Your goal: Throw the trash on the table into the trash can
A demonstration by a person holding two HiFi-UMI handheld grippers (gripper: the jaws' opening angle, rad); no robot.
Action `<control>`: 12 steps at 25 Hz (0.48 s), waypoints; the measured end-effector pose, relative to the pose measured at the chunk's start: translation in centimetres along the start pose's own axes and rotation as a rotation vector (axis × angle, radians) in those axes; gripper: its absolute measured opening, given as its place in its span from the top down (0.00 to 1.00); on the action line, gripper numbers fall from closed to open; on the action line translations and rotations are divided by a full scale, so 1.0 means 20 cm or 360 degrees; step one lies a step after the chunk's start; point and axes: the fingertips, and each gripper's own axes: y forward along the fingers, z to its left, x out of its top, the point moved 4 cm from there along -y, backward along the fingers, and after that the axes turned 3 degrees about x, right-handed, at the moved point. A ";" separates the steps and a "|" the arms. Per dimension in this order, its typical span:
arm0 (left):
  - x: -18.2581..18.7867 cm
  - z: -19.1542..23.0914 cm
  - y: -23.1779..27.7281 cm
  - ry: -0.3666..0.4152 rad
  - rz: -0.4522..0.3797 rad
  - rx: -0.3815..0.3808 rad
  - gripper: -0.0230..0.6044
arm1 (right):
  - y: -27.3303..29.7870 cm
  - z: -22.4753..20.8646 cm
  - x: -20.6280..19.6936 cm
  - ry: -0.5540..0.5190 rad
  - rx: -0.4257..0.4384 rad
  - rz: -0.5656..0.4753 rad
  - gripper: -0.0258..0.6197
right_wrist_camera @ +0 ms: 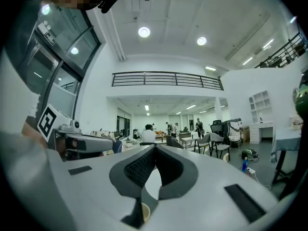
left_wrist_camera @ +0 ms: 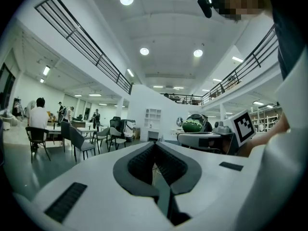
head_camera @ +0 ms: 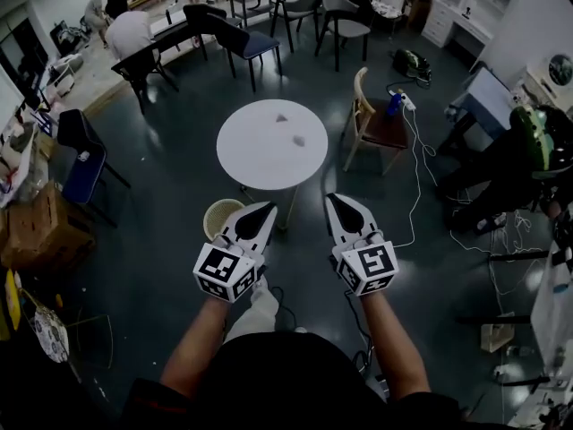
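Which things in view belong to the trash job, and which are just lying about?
Job: far scrap; near scrap; round white table; trash can.
Lying about: wooden chair; power strip; cardboard box.

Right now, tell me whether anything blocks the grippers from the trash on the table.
Nothing visible does. Two scraps lie exposed on the white table, ahead of the left gripper and right gripper, both shut and empty.

- No legible words, brand names or numbers were found in any view.
- Only square black-and-white coded patterns were noted on the marker cubes of the left gripper [head_camera: 262, 210] and the right gripper [head_camera: 337, 202]. No characters could be read in them.
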 end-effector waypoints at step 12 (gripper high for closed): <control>0.11 0.65 0.38 -0.0003 -0.0017 -0.0120 0.94 | 0.79 -0.22 -0.03 0.0023 -0.0059 0.0090 0.93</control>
